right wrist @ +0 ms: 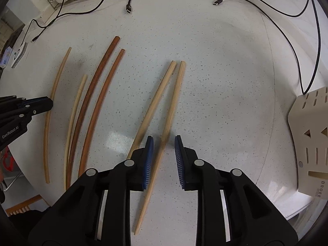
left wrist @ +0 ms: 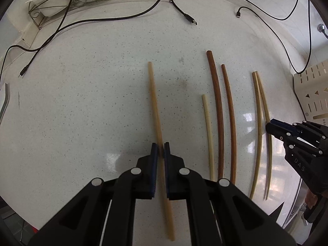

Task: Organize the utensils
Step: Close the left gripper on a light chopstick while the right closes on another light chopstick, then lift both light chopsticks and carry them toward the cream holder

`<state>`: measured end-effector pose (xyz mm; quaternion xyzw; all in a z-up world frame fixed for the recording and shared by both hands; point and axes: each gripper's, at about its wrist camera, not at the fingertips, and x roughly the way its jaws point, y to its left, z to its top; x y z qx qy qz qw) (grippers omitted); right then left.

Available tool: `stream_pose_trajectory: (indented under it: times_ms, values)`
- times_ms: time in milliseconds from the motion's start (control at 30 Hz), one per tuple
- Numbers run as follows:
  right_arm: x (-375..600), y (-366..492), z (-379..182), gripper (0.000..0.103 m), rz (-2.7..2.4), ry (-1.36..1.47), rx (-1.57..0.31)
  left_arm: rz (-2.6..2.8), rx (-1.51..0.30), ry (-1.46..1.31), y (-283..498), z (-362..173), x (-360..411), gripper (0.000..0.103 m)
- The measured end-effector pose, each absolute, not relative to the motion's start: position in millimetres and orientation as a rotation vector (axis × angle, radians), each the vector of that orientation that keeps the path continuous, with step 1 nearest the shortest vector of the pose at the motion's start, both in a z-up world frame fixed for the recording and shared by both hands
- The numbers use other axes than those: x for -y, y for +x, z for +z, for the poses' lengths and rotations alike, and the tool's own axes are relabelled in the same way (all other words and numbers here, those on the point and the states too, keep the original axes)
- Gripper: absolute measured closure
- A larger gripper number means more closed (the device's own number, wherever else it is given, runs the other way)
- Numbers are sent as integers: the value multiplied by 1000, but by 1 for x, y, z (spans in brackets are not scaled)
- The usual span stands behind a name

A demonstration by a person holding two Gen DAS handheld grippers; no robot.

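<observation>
Two grippers, L (left wrist: pixel 161 150) clamps chopstick (left wrist: pixel 154 104), R (right wrist: pixel 164 149) spread

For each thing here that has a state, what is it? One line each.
Left gripper: shut on tan chopstick.
Right gripper: open, straddling one of the light pair.
Light pair: tops close, splaying apart lower down.
Dark pair: flat on counter, side by side.
Short pale stick: flat, beside dark pair.
Cables: ends loose, unplugged.
</observation>
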<state>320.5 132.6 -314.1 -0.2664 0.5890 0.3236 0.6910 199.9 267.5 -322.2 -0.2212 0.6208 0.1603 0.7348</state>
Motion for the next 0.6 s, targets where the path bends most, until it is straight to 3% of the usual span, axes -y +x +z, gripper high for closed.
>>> stream_pose_trajectory:
  times_ms: [533, 600]
  values:
    - [-124, 333, -314, 97, 734, -476, -1377, 345, -1406, -459, 206, -328, -262, 97]
    - [-123, 331, -314, 97, 736, -471, -1378, 357, -1419, -446, 208, -328, -261, 92]
